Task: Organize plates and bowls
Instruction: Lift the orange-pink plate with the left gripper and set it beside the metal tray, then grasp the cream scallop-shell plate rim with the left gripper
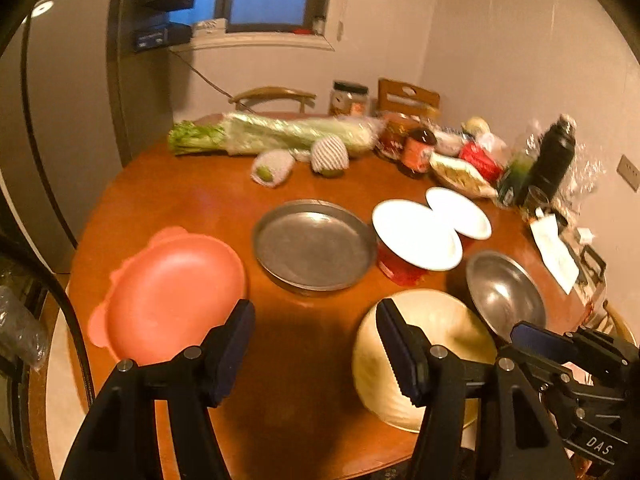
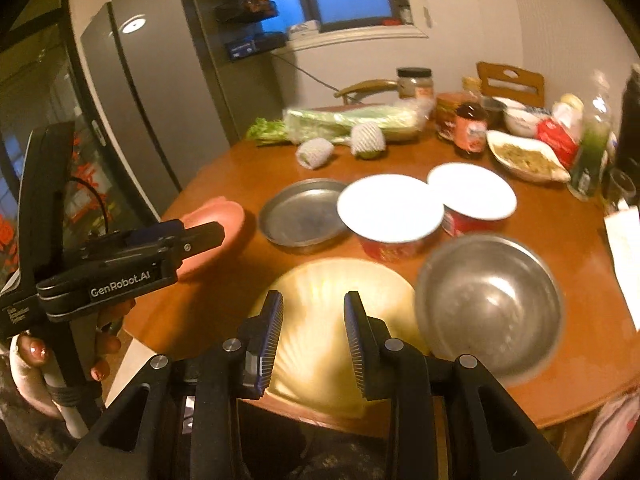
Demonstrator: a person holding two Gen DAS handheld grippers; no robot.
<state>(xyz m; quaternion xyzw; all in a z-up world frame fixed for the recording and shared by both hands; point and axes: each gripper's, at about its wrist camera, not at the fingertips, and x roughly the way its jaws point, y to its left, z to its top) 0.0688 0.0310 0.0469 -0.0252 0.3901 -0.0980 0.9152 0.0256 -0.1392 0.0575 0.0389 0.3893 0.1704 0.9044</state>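
Spanning both views, the round wooden desk [image 1: 180,184] carries the dishes. Its pink plate [image 1: 172,292] lies at the left, the steel plate [image 1: 314,244] beside it, the cream bowl [image 2: 320,316] at the near edge, the steel bowl [image 2: 488,300] to its right, and two red bowls [image 2: 390,212] behind. Left tool [image 1: 314,344] and right tool [image 2: 314,332] both hang released above the desk, grasping nothing.

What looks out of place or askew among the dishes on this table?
Nothing is spilled or broken. The two white plates sit oddly on top of red tubs instead of on the table, their rims overlapping in the left wrist view. The dishes are scattered, unstacked.
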